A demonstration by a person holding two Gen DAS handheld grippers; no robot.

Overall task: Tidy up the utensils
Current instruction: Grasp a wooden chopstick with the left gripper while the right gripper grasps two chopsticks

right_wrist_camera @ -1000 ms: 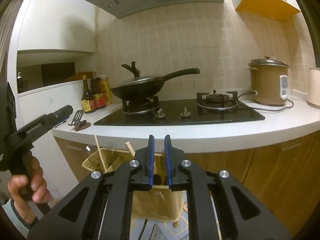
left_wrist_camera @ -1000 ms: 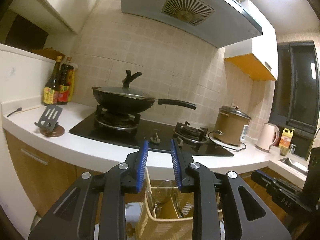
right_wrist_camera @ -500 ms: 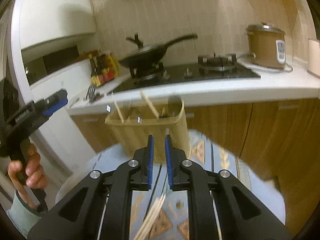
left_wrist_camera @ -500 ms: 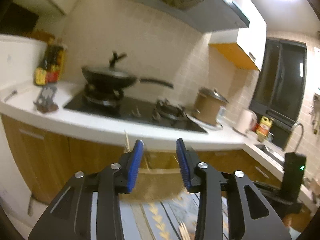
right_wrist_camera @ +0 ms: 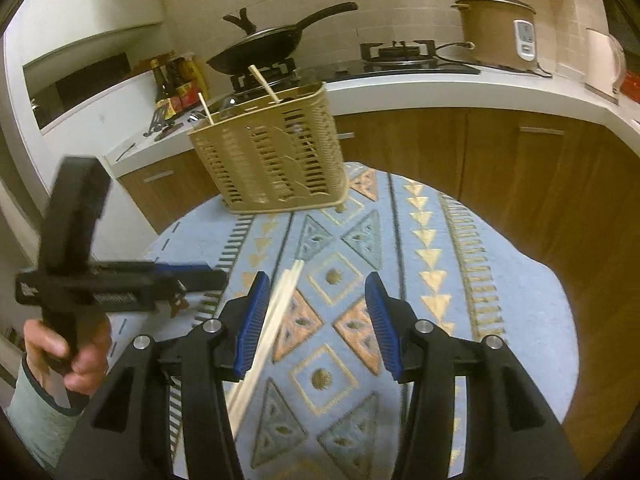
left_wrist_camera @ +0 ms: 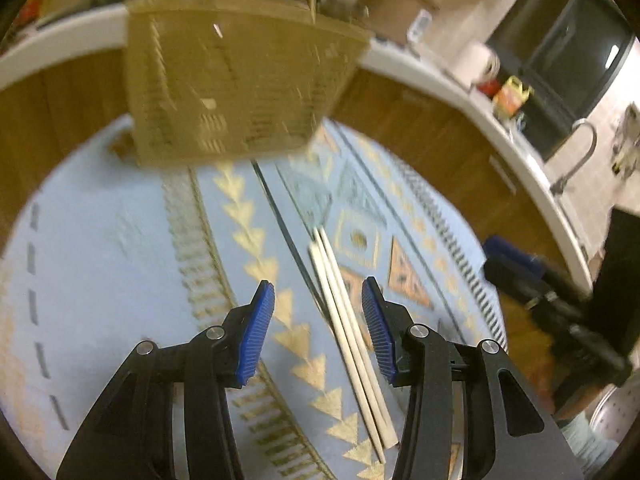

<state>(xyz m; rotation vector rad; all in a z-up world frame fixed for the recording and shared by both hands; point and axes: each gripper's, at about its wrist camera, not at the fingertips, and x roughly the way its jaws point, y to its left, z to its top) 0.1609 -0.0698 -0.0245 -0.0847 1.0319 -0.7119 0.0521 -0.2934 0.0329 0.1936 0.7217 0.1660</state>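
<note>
Chopsticks are laid lengthwise on the cloth, between the spread left gripper; the right gripper is opening, empty.

The chopsticks lie on the patterned cloth between the left tool's spread fingers, nearer the right one. Ahead of that tool stands the utensil basket, sticks upright in it. The right tool, jaws opening, has the chopsticks beside its left finger; the kitchen worktop runs behind the basket.
</note>
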